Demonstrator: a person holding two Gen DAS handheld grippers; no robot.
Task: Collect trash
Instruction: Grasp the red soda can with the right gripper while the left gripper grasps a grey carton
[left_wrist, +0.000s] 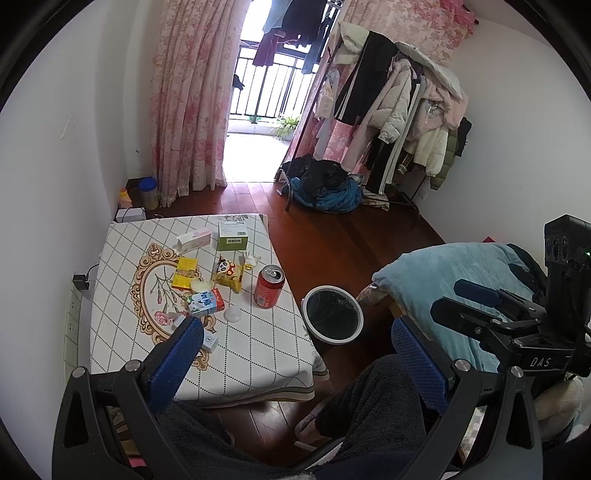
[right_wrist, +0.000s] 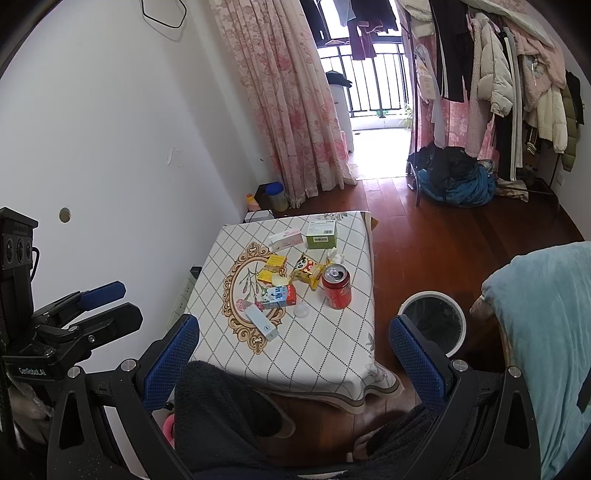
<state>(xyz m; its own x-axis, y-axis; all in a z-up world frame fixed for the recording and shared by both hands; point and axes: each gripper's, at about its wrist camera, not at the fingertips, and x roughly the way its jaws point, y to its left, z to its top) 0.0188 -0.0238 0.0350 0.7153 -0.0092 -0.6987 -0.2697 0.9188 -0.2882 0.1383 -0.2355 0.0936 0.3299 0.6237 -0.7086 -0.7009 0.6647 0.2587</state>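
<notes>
We hold both tongs up over our lap, short of the table (left_wrist: 258, 354). Left tongs (left_wrist: 295, 354) spread wide, nothing between the blue pads; right tongs (right_wrist: 295, 354) the same, wide apart and empty. Each shows in the other's view: right tongs at the right edge of the left wrist view, left tongs at the left edge of the right wrist view.

Trash sits on the checked tablecloth. Red soda can (right_wrist: 336, 287) upright near the right edge of the table, tab opened. Just left of it a yellow snack packet (right_wrist: 307, 272) with a panda face, crumpled tissue (right_wrist: 335, 254) at its far side. Two yellow boxes (right_wrist: 273, 268) left of the packet, a blue-and-red milk carton (right_wrist: 277, 296) lying nearer to us, a pale blue box (right_wrist: 261, 322) nearest. Small clear lid (right_wrist: 301, 311) beside the carton. At the far end a green box (right_wrist: 322, 233) and a pink-white box (right_wrist: 285, 237).

Black-lined bin (left_wrist: 333, 314) stands on the wood floor, just right of the table, near the can. Blue blanket (left_wrist: 461, 280) to the right of the bin.
</notes>
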